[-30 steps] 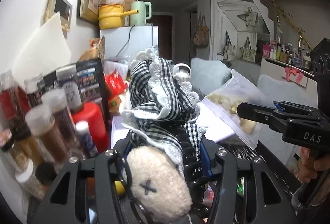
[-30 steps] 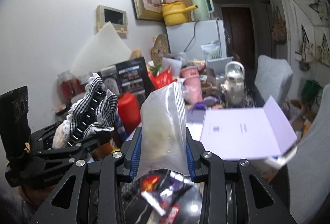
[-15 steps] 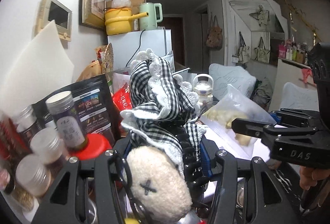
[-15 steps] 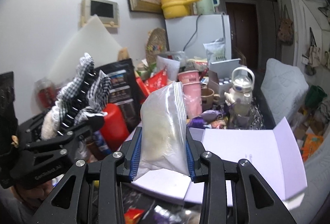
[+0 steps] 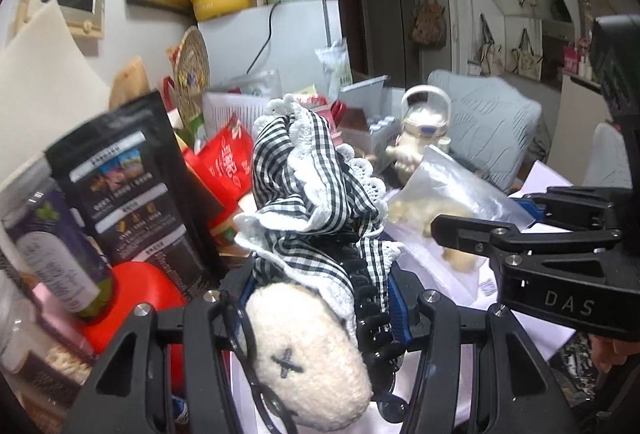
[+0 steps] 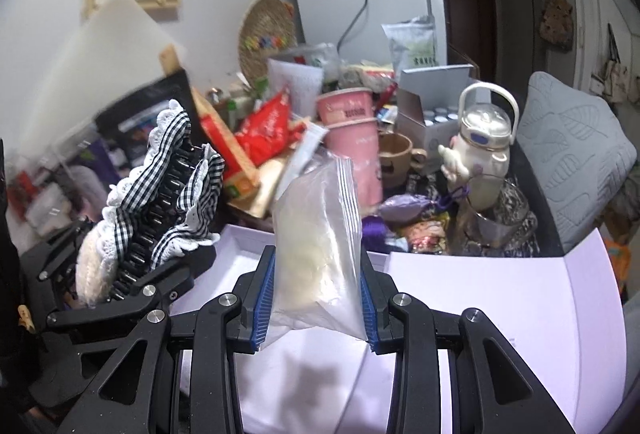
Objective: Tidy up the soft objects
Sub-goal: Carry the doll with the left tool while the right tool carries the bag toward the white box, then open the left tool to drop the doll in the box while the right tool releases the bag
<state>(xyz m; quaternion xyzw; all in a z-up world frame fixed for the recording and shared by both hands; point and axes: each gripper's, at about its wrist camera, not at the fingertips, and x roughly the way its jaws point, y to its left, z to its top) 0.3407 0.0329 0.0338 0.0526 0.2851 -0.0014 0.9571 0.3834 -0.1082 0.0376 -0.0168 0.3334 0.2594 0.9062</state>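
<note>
Holding one soft item in each hand-held gripper, a person had both tools over a crowded table, above an open white box (image 6: 500, 298).

Seen from its own camera, the left gripper (image 5: 320, 298) had its fingers narrowed around a bundle: a cream knitted plush (image 5: 308, 354) stitched with a small cross, a black hair claw (image 5: 370, 298), and a black-and-white gingham frill (image 5: 312, 194) with a lace edge rising above the fingertips. The clamp seemed to sit low on the bundle so the loose fabric could stand free rather than snag.

The right gripper (image 6: 318, 298) had its blue-padded fingers (image 6: 262, 298) closed against both sides of a clear zip bag (image 6: 320, 234) holding a pale, soft filling. The bag stood upright, seal edge up, probably to keep the contents settled at the bottom.

Both grippers were side by side, each visible in the other's camera. Beyond them the table was packed with a pink cup (image 6: 352, 154), a red snack packet (image 6: 268, 130), a white kettle-shaped bottle (image 6: 484, 138) and a black pouch (image 5: 132, 194). The box's bare floor looked like the only clear place to set soft things down.
</note>
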